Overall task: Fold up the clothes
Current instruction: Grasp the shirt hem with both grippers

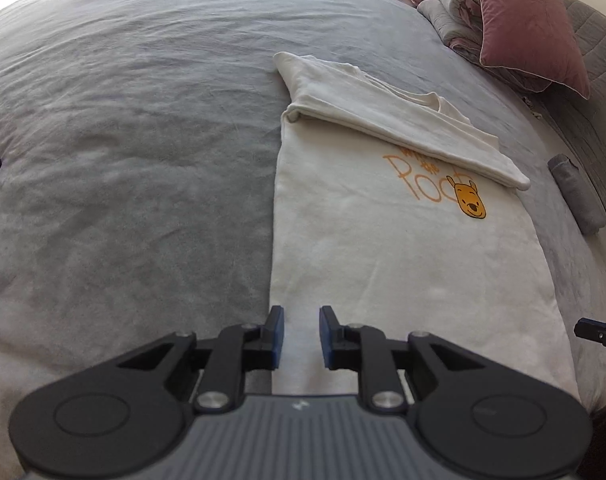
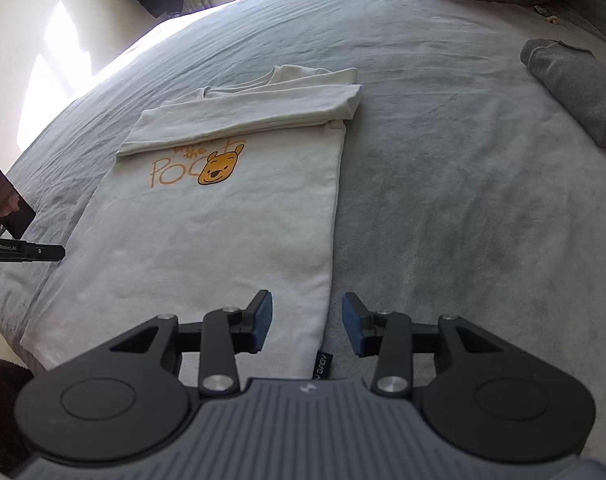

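The white T-shirt (image 2: 207,240) is lying flat on the grey bed (image 2: 463,200), sides and top folded in. Left gripper (image 1: 301,336) jaws are standing narrowly apart, right gripper (image 2: 307,322) jaws wider; both are empty, hovering over the shirt's near hem corners. The cloth is light and limp: pinching those corners looks best.

Cream T-shirt (image 2: 207,232), orange bear-face print (image 2: 219,168) with orange lettering; grey bedspread (image 2: 463,220) beneath; dusky-pink pillow (image 1: 531,28) beyond the shirt.
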Demonstrator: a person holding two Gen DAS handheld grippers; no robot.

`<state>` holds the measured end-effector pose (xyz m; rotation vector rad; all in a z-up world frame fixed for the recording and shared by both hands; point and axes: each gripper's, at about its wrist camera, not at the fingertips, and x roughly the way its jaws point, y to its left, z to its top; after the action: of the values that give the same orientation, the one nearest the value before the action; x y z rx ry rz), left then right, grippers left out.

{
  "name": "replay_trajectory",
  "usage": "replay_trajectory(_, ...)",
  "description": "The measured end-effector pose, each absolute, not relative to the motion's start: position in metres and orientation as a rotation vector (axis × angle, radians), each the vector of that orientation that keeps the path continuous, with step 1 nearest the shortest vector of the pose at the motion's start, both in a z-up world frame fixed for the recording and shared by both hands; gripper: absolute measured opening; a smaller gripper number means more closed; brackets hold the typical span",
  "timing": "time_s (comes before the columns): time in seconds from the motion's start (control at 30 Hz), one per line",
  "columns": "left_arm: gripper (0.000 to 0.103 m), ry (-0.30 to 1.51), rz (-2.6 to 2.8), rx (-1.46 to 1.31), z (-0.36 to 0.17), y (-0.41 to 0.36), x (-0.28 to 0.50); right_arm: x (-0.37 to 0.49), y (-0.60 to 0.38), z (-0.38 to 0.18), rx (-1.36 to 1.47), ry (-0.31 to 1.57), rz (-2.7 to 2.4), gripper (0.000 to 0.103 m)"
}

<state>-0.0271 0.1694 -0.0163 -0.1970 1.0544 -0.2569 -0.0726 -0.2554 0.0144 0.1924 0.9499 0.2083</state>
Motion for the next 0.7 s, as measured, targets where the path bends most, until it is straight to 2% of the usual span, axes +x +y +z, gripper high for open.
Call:
replay_trajectory(0.37,0.023,1.102,-0.343,-0.192,-0.024,0.184,-0.087,-0.121,-0.276,-0.007,0.365,1.019,0.233,0.043)
replay_trajectory(0.7,0.023,1.171,-0.42,-0.289,-0.029,0.199,-0.097,-0.139,-0.286,-0.012,0.477,1.054,0.305,0.041)
